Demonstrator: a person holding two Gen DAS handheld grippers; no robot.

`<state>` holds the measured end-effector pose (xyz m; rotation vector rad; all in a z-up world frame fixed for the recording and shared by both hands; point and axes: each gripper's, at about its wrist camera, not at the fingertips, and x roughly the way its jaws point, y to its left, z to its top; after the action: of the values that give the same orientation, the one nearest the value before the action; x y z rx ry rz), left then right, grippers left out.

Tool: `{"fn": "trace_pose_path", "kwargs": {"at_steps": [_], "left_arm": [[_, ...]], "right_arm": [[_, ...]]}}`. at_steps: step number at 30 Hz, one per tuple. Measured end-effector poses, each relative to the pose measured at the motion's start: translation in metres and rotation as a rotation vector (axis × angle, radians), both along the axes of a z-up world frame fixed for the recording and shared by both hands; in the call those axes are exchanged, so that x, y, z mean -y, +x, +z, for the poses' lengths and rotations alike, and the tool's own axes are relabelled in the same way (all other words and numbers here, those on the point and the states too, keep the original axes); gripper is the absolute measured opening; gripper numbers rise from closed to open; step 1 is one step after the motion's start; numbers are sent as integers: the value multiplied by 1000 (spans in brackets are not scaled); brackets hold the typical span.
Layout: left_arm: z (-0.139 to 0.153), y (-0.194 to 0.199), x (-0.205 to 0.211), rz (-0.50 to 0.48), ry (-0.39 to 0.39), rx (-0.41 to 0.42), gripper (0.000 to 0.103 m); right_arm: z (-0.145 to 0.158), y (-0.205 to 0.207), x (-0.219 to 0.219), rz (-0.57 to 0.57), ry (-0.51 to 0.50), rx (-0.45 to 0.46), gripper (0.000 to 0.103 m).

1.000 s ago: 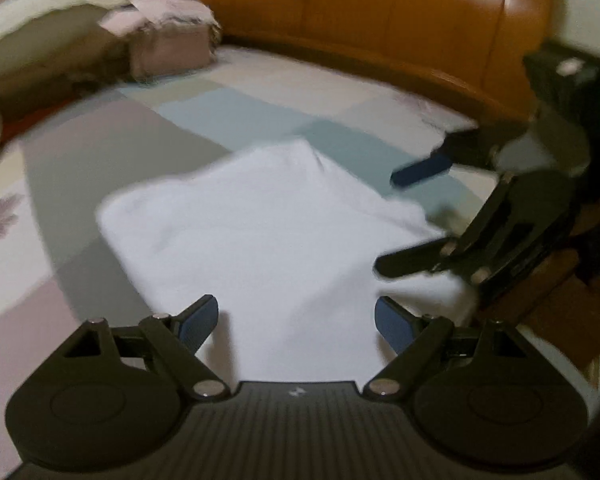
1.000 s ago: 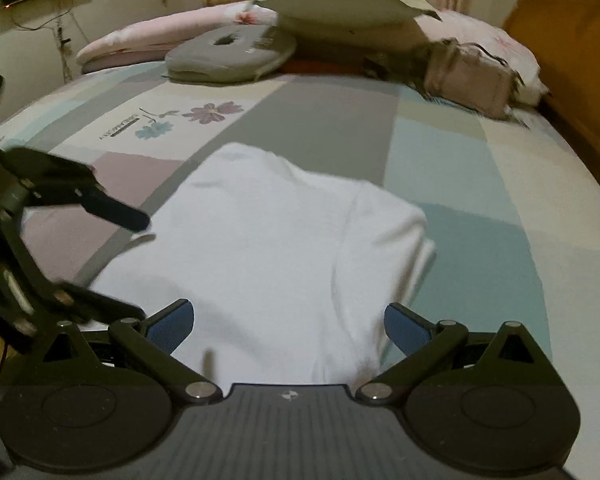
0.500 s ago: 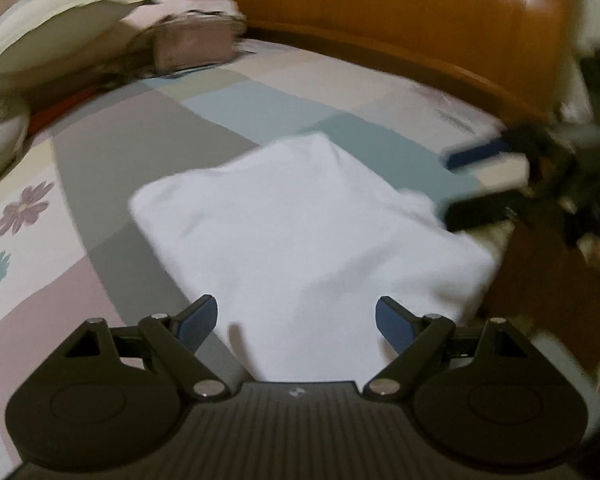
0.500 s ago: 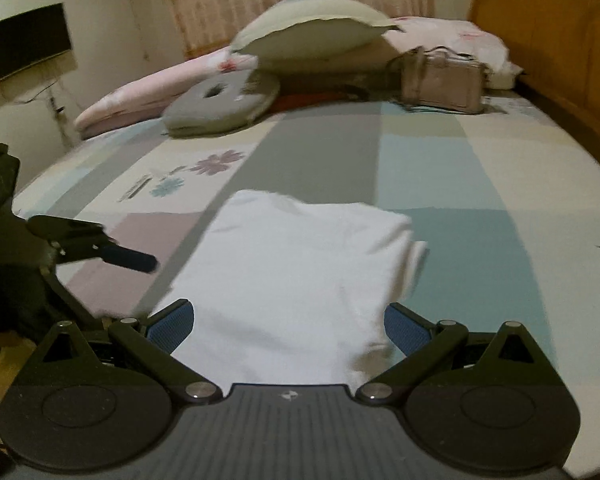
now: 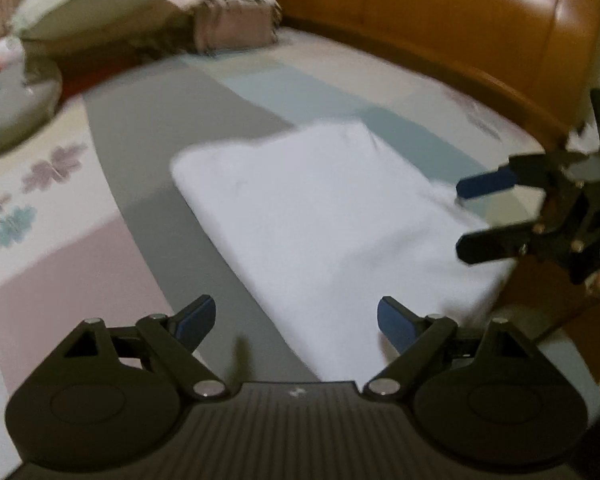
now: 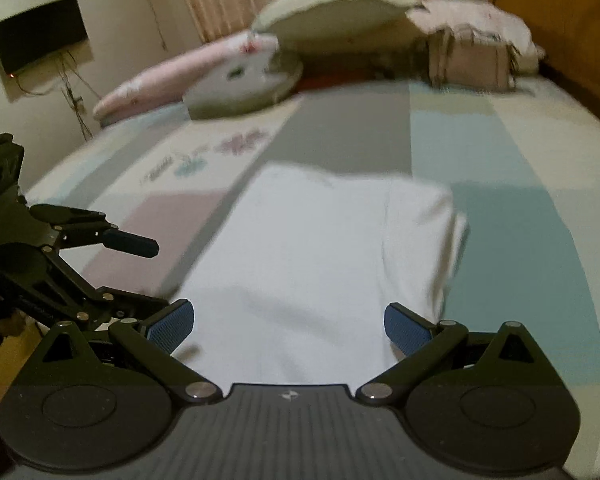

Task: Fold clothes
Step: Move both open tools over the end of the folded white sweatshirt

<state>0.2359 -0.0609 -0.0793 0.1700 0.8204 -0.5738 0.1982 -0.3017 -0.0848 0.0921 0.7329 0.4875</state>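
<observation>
A white garment (image 5: pixel 324 220) lies folded into a flat rectangle on the patchwork bedspread (image 5: pixel 148 132). My left gripper (image 5: pixel 296 322) hovers open above its near edge, nothing between the blue pads. In the right wrist view the same white garment (image 6: pixel 316 264) stretches away from my right gripper (image 6: pixel 288 326), which is open and empty over the near hem. Each gripper shows in the other's view: the right gripper (image 5: pixel 480 216) open at the garment's right side, the left gripper (image 6: pixel 140 276) open at its left side.
Pillows (image 6: pixel 332 12), a grey ring cushion (image 6: pixel 244 88) and a pink bag (image 6: pixel 468 60) are piled at the far end of the bed. An orange wooden headboard (image 5: pixel 440 20) runs along one side. A dark screen (image 6: pixel 40 40) hangs on the wall.
Both grippers have drawn back and up from the garment, so more of the bed shows. The left view has swung to the left. The garment lies as before.
</observation>
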Motion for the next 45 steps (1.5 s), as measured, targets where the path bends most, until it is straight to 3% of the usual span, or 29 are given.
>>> {"fn": "trace_pose_path", "kwargs": {"at_steps": [3, 5, 11, 14, 19, 26, 29, 33, 39, 45], "left_arm": [[4, 8, 0, 27, -36, 16, 88], [2, 11, 3, 13, -58, 0, 88], [9, 34, 34, -98, -26, 35, 88], [16, 53, 56, -152, -63, 42, 88], [11, 89, 106, -256, -125, -29, 88], [-24, 124, 171, -328, -84, -94, 88], [-23, 130, 182, -332, -88, -103, 88], [-4, 124, 168, -306, -82, -84, 88], [18, 105, 114, -237, 48, -50, 88], [9, 85, 69, -179, 78, -89, 89]], "right_arm": [[-11, 20, -6, -6, -14, -6, 103], [-29, 27, -4, -26, -29, -59, 103], [-39, 12, -10, -17, -71, -19, 103], [-40, 11, -8, -35, -48, -15, 103], [-44, 8, 2, -75, 41, -19, 103], [-45, 1, 9, -78, 87, -12, 103], [-45, -1, 12, -78, 102, -12, 103], [-44, 0, 12, -83, 110, -19, 103], [-43, 3, 5, -100, 88, -30, 103], [-43, 7, -5, -112, 54, -32, 103]]}}
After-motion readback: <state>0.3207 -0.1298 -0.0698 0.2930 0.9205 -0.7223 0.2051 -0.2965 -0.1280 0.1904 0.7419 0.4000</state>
